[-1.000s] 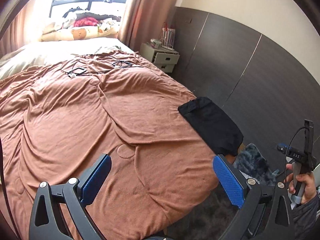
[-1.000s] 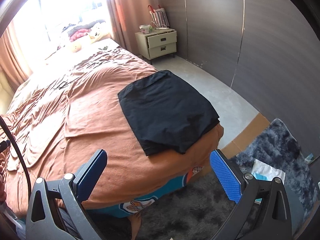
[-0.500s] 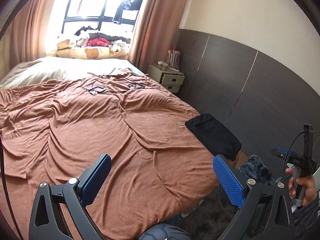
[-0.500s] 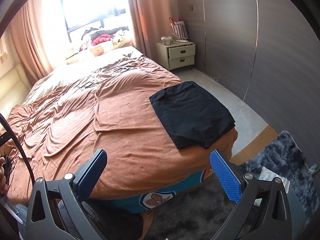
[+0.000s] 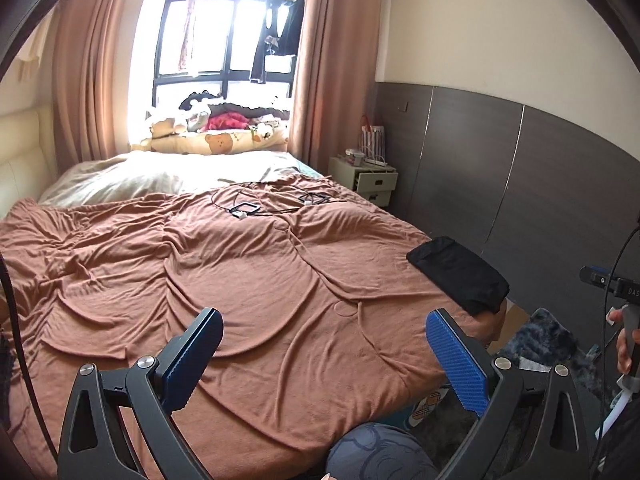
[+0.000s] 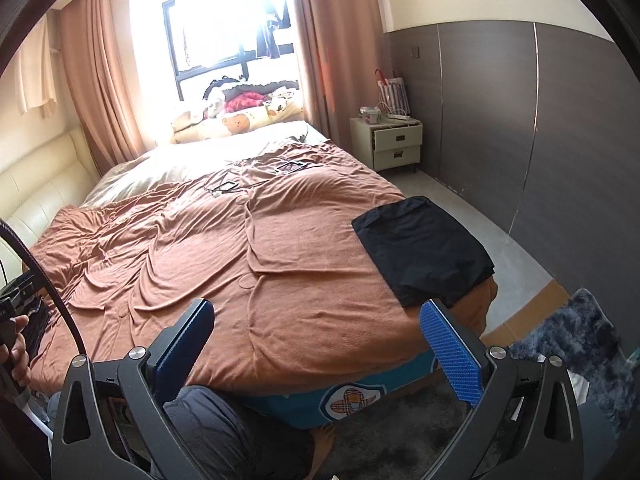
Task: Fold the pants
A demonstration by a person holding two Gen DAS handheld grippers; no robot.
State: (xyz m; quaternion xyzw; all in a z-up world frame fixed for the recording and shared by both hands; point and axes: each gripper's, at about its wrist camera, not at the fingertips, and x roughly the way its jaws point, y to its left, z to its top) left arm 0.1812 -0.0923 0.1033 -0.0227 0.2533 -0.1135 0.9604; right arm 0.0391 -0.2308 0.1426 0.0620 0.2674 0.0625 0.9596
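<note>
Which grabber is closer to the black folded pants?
Right. The right gripper hangs open by the bed's corner just short of the black pants. The left gripper, also open, is further along the foot, pants off to its right.

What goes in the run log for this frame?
pants: folded, on bed corner | left tool: open, empty | right tool: open, empty | both clear of pants

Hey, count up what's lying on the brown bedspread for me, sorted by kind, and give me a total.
Folded black pants, near the bed's right foot corner: 1
Small framed gadgets with cables, up toward the pillows: 2
Total on the brown bedspread: 3
Both the left gripper and the right gripper are open and hold nothing.
</note>
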